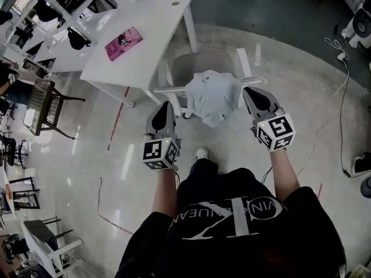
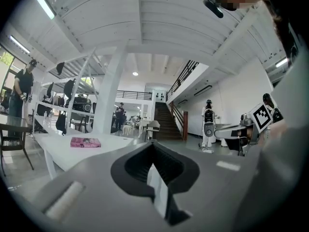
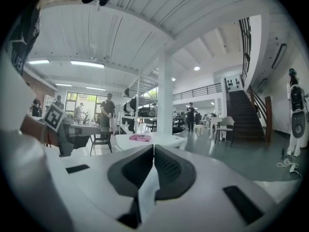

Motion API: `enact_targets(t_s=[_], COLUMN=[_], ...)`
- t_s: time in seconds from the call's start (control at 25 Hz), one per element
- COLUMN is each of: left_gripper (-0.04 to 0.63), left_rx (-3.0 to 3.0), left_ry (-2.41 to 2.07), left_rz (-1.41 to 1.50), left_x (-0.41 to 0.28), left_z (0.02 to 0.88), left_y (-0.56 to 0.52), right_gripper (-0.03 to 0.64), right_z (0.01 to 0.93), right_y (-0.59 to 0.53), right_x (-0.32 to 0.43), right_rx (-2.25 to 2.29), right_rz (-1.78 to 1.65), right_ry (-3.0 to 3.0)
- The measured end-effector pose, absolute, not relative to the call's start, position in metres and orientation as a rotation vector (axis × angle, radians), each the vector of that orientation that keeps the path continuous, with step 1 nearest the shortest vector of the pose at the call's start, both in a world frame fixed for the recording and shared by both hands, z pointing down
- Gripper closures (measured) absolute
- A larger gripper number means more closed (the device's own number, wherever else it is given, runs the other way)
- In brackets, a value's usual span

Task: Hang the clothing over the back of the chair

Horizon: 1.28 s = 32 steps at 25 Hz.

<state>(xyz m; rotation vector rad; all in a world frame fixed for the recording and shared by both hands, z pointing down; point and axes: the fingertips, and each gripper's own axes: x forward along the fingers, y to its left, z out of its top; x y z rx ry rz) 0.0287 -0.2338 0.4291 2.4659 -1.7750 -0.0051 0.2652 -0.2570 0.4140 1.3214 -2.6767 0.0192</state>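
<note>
Head view shows a white surface [image 1: 145, 39] with a chair [image 1: 200, 62] just beside it, its back turned toward the person. Pale blue clothing [image 1: 211, 97] lies draped over that chair back, hanging down on the near side. The left tongs [image 1: 164, 104] sit closed and apart from the cloth; the right tongs [image 1: 249, 90], also closed, sit just beside its edge. A pink booklet [image 1: 123, 43] rests on the surface.

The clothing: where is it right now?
In the head view the clothing hangs at centre over the chair, between the left tool and the right tool.
</note>
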Motion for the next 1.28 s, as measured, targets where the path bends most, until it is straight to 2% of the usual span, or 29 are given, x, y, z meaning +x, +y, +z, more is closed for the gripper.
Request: enact_targets(t_s=[1.28], left_gripper=[0.584], left_rx=[2.434], left_ry=[-1.844], left_rz=[-0.027], left_x=[0.031], left_z=[0.423], left_y=[-0.167], right_gripper=[0.601], right_z=[0.41], right_y=[-0.199], right_x=[0.287], right_rx=[1.376], right_rz=[-0.02], right_ry=[-2.691])
